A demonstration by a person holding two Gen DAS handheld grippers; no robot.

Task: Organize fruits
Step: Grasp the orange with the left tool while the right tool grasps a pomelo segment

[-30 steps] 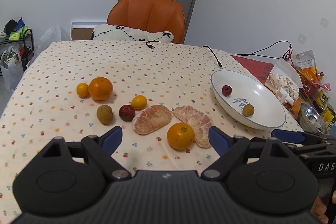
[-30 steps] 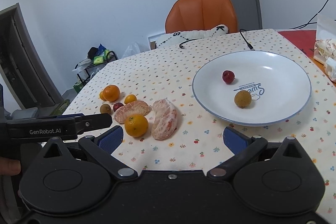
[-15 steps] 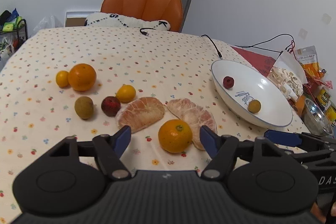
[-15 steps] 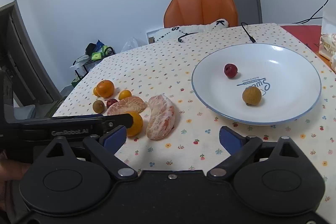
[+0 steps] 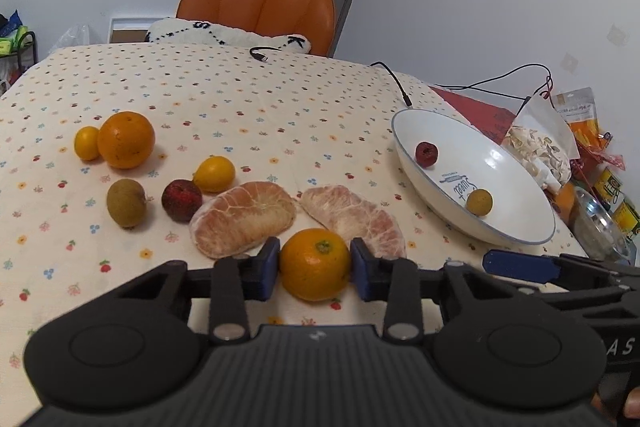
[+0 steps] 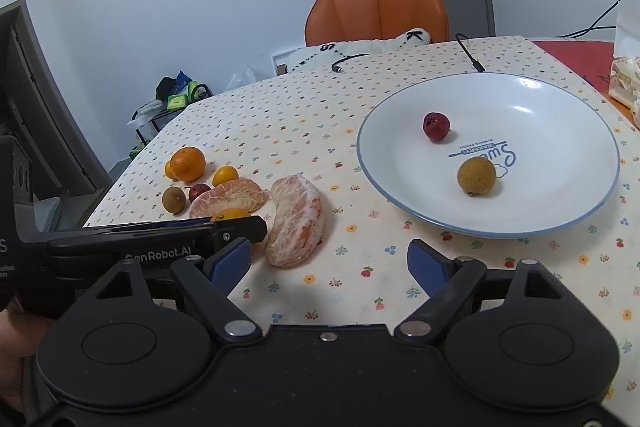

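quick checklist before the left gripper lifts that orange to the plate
1. Orange sits between the left gripper pads: ok, jaws closing.
2. Pads pressing firmly on both sides: cannot tell.
3. Peeled segments beside the orange clear of the pads: cannot tell, they lie very close.
4. Plate has free room beside the red fruit and the brown fruit: ok.
5. Right gripper holds nothing, jaws closing: ok.
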